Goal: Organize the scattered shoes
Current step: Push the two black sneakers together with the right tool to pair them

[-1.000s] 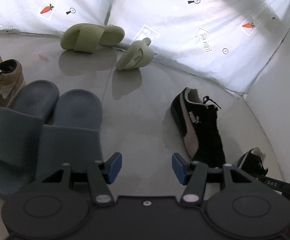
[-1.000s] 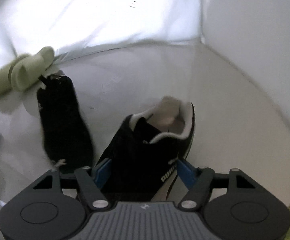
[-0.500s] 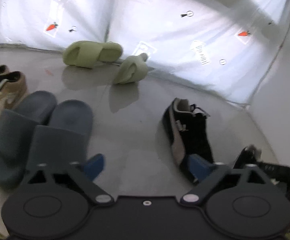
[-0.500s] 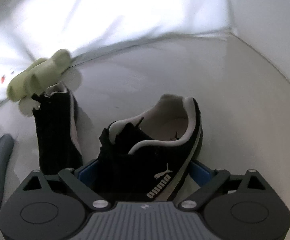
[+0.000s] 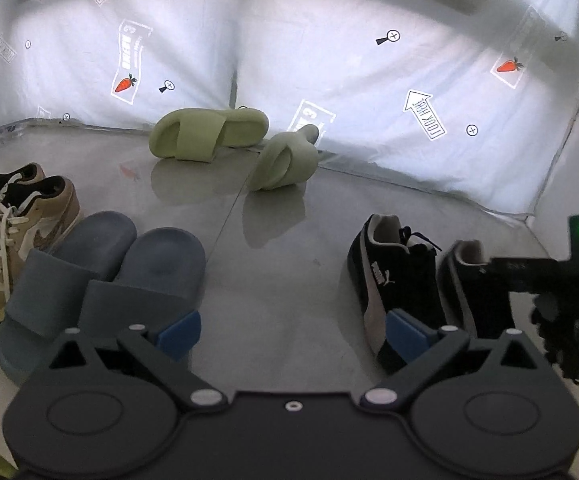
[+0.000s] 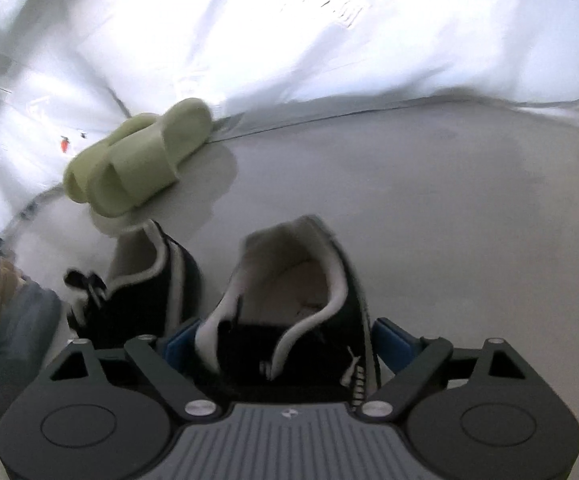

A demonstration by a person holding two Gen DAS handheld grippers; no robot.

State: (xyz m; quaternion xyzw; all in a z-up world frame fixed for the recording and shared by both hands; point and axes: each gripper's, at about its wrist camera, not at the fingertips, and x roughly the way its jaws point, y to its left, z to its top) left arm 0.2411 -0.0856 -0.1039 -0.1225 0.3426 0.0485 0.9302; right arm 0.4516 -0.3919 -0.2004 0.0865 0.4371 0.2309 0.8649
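Left wrist view: the left gripper [image 5: 293, 330] body is covering the toe of the near black sneaker [image 5: 393, 280] and the front ends of the grey slides [image 5: 101, 276]. The right gripper's body [image 5: 545, 276] is crossing in front of the second black sneaker [image 5: 469, 284], hiding most of its outer side. The tan sneakers [image 5: 17, 232] are running off the left edge.

Right wrist view: everything is smearing with motion blur. The right gripper [image 6: 287, 340] is hiding the front half of the sneaker [image 6: 301, 312] between its pads; whether the pads are pressing it is not telling. Green slides [image 6: 137, 160] are reading as one blurred lump. Wall printing is too blurred to read.
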